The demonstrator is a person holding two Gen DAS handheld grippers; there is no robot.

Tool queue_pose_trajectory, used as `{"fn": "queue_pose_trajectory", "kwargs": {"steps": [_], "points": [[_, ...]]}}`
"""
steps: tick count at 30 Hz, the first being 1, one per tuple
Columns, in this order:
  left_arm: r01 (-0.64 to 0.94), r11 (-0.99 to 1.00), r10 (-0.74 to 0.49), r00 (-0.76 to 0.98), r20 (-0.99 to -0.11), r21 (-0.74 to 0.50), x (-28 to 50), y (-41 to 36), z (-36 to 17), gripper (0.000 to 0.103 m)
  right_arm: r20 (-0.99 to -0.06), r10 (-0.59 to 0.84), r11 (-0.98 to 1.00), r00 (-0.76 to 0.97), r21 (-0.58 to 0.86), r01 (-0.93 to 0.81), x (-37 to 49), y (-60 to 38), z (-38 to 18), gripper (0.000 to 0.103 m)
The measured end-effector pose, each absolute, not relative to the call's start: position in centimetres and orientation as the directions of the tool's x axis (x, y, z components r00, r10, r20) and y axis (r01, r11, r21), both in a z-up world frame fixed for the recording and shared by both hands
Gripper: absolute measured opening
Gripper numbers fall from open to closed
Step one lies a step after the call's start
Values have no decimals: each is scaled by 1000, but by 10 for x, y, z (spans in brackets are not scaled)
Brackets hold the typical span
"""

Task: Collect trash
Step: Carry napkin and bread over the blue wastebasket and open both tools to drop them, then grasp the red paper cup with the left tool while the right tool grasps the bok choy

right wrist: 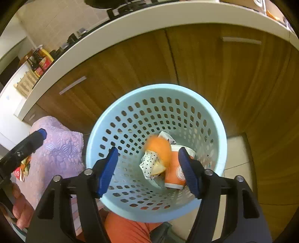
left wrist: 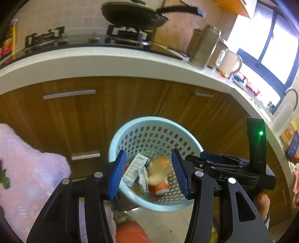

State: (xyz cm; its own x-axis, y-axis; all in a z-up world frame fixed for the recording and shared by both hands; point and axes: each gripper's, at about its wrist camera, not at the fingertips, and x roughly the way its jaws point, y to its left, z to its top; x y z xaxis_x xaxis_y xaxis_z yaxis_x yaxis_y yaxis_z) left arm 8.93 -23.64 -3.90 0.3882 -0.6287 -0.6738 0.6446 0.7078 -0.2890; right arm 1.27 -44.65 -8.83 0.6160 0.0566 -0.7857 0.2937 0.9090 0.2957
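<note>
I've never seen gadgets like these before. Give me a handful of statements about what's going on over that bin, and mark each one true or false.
1. The bin is light blue with holes in its wall. True.
2. The bin has nothing in it. False: an orange cup, a spotted paper wad, a blurred orange peel and a small carton are in it.
3. The right gripper is clamped on the cup. False: its jaws stand open, with nothing held.
4. The left gripper is open over the bin. True.
5. A frying pan sits on the stove. True.
6. The cabinet behind the bin is white. False: it is brown wood.
</note>
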Motion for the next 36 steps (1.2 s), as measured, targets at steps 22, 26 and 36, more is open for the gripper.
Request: {"fn": "queue_pose_trajectory", "kwargs": {"steps": [22, 26, 36], "points": [[354, 890, -453, 761, -464, -289, 30, 14, 41, 67, -568, 238, 964, 788, 236, -121, 14, -254, 16, 64], [234, 938, -330, 831, -448, -256, 16, 73, 48, 70, -575, 286, 957, 766, 201, -207, 22, -203, 16, 64], [25, 953, -193, 818, -541, -303, 35, 177, 11, 70, -630, 351, 936, 693, 211, -283, 56, -122, -9, 64]]}}
